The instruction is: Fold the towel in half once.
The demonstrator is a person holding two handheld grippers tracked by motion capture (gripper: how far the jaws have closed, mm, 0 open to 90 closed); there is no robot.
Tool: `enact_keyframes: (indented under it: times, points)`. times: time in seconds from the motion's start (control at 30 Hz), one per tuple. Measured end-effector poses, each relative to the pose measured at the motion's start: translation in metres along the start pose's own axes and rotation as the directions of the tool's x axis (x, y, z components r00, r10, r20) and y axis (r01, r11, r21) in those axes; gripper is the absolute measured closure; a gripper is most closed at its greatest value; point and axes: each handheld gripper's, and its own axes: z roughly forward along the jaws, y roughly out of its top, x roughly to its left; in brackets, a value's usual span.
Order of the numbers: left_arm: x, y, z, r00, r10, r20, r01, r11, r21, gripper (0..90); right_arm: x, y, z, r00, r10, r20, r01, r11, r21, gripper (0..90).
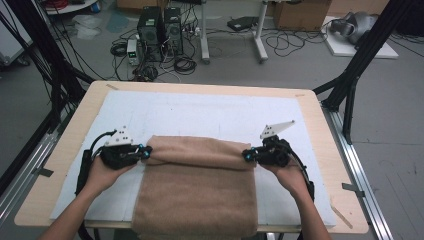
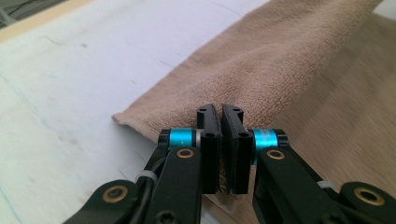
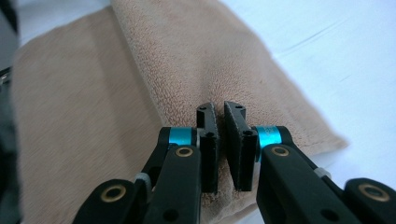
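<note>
A tan towel (image 1: 196,190) lies on the white mat, its far part lifted and folded back toward me into a raised roll (image 1: 197,150). My left gripper (image 1: 146,152) pinches the towel's left edge, with the cloth (image 2: 261,70) squeezed between its black pads. At the opposite side my right gripper (image 1: 246,155) is shut on the right edge of the same fold, and the terry cloth (image 3: 196,60) runs away from its pads. Both hands hold the fold a little above the lower layer. The towel's near end hangs over the table's front edge.
The white mat (image 1: 200,112) covers a wooden table (image 1: 320,125), bare beyond the towel. Black frame posts (image 1: 360,60) stand at the back right and left. Computers and cables (image 1: 160,35) sit on the floor behind.
</note>
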Motion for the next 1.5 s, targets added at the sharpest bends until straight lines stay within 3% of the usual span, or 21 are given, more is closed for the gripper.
enact_keyframes:
  times: [0.2,0.27,0.37,0.5,0.6,0.77,0.87,0.93,1.0,1.1,1.17,1.3,1.4,1.5]
  points:
    - [-0.020,-0.032,0.007,0.9984,0.022,0.052,-0.025,0.9976,0.065,82.6,0.013,-0.036,0.022,0.9995,0.018,-0.025,-0.015,0.996,0.085,83.6]
    - [-0.019,-0.033,0.009,0.9983,0.002,0.059,-0.006,0.9974,0.071,72.4,0.010,-0.043,0.027,0.9989,0.036,-0.030,-0.034,0.996,0.077,80.6]
    - [-0.013,-0.026,0.004,0.9970,-0.032,0.070,0.029,0.9988,0.040,62.0,0.008,-0.040,0.021,0.9977,0.045,-0.049,-0.043,0.998,0.045,66.9]
    - [0.002,-0.007,-0.002,0.9983,-0.053,0.024,0.053,0.9986,0.001,55.3,0.000,-0.024,0.007,0.9984,0.038,-0.042,-0.039,0.999,-0.018,59.6]
    - [0.015,0.004,0.004,0.9967,-0.078,-0.024,0.077,0.9969,-0.013,55.3,-0.009,-0.012,0.007,0.9995,0.031,0.009,-0.031,0.999,-0.037,56.6]
    - [0.036,0.004,0.033,0.9870,-0.141,-0.076,0.145,0.9886,0.040,55.2,-0.027,-0.005,0.026,0.9963,0.056,0.065,-0.056,0.998,-0.009,53.8]
    - [0.047,-0.004,0.047,0.9798,-0.174,-0.099,0.183,0.9786,0.094,54.9,-0.036,-0.008,0.037,0.9922,0.085,0.091,-0.088,0.996,0.034,53.0]
    - [0.051,-0.008,0.052,0.9767,-0.188,-0.104,0.199,0.9739,0.110,56.2,-0.041,-0.010,0.042,0.9919,0.097,0.083,-0.101,0.994,0.044,54.1]
    - [0.053,-0.011,0.056,0.9757,-0.195,-0.101,0.207,0.9695,0.131,56.4,-0.044,-0.011,0.044,0.9890,0.099,0.109,-0.106,0.993,0.053,54.8]
    - [0.052,-0.011,0.058,0.9787,-0.174,-0.109,0.189,0.9715,0.143,56.6,-0.049,-0.014,0.047,0.9853,0.111,0.130,-0.119,0.991,0.055,55.1]
    - [0.050,-0.011,0.058,0.9799,-0.161,-0.117,0.178,0.9731,0.146,57.1,-0.051,-0.016,0.050,0.9855,0.124,0.117,-0.131,0.990,0.057,57.6]
    - [0.048,-0.010,0.059,0.9789,-0.150,-0.138,0.171,0.9741,0.148,59.7,-0.046,-0.013,0.052,0.9830,0.065,0.171,-0.081,0.993,0.086,68.7]
    - [0.046,-0.009,0.059,0.9827,-0.131,-0.132,0.151,0.9764,0.155,65.5,-0.047,-0.014,0.052,0.9824,0.074,0.171,-0.089,0.993,0.080,75.0]
    - [0.042,-0.007,0.061,0.9804,-0.152,-0.126,0.172,0.9711,0.166,74.9,-0.048,-0.014,0.051,0.9822,0.085,0.167,-0.099,0.992,0.078,83.1]
